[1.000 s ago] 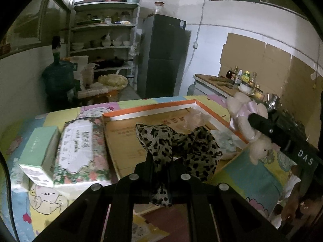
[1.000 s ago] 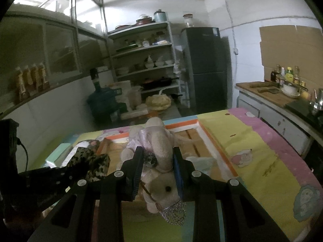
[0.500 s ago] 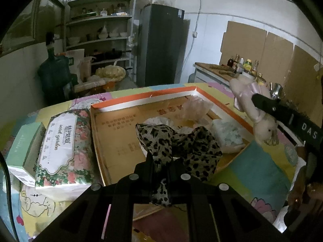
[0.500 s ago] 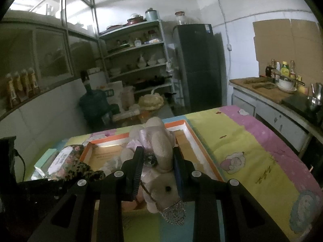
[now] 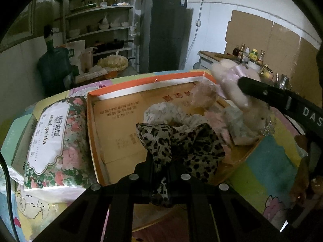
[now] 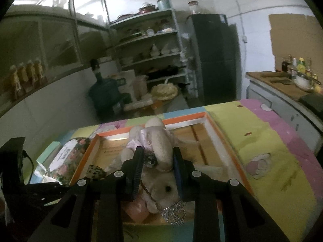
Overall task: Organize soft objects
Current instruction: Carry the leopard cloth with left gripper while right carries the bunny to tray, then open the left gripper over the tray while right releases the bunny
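Note:
My left gripper (image 5: pixel 161 161) is shut on a leopard-print cloth (image 5: pixel 181 143), which hangs over the near part of an orange-rimmed cardboard box (image 5: pixel 141 88). My right gripper (image 6: pixel 158 157) is shut on a pale plush rabbit (image 6: pixel 161 151) with a pink bow and a small silver crown; it hangs head down above the same box (image 6: pixel 222 139). In the left wrist view the rabbit (image 5: pixel 248 109) and the right gripper's black finger (image 5: pixel 262 92) hang over the box's right side. Pale cloths (image 5: pixel 161 113) and a clear bag (image 5: pixel 203 94) lie inside the box.
A floral tissue pack (image 5: pixel 54 141) and a mint-green box (image 5: pixel 12 137) lie left of the cardboard box on a colourful cartoon-print sheet (image 6: pixel 262 147). Behind stand shelves (image 6: pixel 153 40), a dark fridge (image 6: pixel 214 60), a water jug (image 6: pixel 105 94) and a counter with bottles (image 6: pixel 292 76).
Both grippers have moved forward and down toward the box. The cloth now hangs over the box's inside, and the rabbit has come in over its right side.

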{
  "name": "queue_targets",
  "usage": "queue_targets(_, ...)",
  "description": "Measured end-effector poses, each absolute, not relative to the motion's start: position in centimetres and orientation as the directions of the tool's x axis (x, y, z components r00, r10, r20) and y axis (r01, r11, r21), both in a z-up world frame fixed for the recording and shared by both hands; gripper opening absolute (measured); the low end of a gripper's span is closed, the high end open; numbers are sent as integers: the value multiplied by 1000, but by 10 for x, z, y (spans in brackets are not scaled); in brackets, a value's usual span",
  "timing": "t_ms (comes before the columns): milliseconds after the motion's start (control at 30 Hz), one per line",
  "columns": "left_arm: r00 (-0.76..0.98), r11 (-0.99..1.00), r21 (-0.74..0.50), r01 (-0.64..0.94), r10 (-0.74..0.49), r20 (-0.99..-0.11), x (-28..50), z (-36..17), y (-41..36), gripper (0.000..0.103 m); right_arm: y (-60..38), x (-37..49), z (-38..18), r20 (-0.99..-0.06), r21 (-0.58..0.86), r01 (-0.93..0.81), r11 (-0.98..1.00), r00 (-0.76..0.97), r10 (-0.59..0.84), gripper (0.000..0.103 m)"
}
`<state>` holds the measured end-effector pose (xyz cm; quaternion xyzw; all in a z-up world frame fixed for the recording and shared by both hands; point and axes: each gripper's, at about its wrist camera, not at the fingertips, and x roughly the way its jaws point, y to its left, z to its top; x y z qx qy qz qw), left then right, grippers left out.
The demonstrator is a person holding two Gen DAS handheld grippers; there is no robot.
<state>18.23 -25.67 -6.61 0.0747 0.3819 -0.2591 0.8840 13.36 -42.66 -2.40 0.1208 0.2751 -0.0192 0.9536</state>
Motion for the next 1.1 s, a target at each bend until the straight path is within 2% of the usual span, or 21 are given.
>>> queue_targets(167, 565, 855, -65, 515, -395, -725, 186, -71, -258, 10, -417, 152, -33, -559, 218, 67, 974, 827, 68, 29)
queue_targets(700, 538, 850, -95, 518, -411, -736, 197, -79, -260, 10, -416, 181, -52, -620, 199, 79, 977, 782, 64, 30)
queue_targets(967, 536, 850, -112, 515, -422, -731, 198, -79, -260, 10, -416, 184, -56, -630, 199, 84, 976, 774, 62, 35)
queue_targets(1067, 540, 849, -124, 514, -433, -722, 194, -80, -260, 15, -416, 184, -55, -623, 204, 83, 975, 780, 64, 35)
queue_targets(1100, 543, 848, -127, 514, -436, -718, 193, -79, -260, 19, -415, 184, -55, -622, 205, 82, 975, 781, 65, 36)
